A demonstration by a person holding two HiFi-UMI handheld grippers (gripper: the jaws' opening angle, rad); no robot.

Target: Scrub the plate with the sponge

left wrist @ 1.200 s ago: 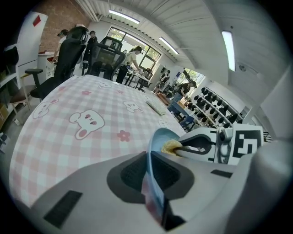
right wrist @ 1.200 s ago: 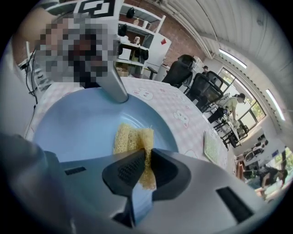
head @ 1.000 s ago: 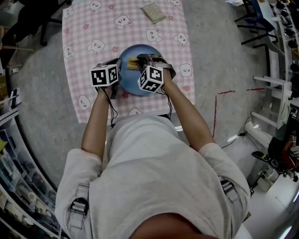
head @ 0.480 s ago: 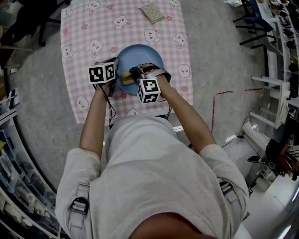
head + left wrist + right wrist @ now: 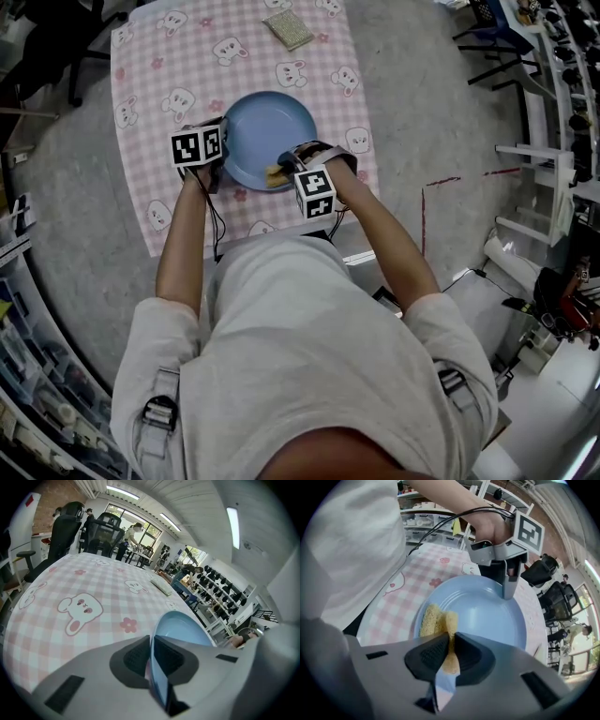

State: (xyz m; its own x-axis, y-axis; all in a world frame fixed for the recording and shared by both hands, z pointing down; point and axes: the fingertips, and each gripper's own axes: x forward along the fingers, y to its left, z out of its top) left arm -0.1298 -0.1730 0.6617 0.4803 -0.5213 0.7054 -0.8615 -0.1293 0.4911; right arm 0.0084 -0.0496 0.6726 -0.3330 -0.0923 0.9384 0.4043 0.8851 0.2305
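A light blue plate (image 5: 267, 131) rests on the pink checked cloth, near its front edge. My left gripper (image 5: 214, 161) is shut on the plate's left rim (image 5: 157, 667), which stands edge-on between its jaws. Pinched in my right gripper (image 5: 284, 172) is a yellow sponge (image 5: 436, 620), and it presses on the plate's near inner edge (image 5: 487, 611). Across the plate, the left gripper (image 5: 506, 581) grips the far rim in the right gripper view.
The cloth with rabbit prints (image 5: 178, 94) covers a small table. A second sponge pad (image 5: 288, 29) lies at the far side of the cloth. Office chairs (image 5: 101, 531) and people stand beyond the table. Shelving (image 5: 553, 112) lines the right of the room.
My right gripper has drawn the sponge from the plate's middle toward its near right edge. The left gripper has kept its hold on the rim.
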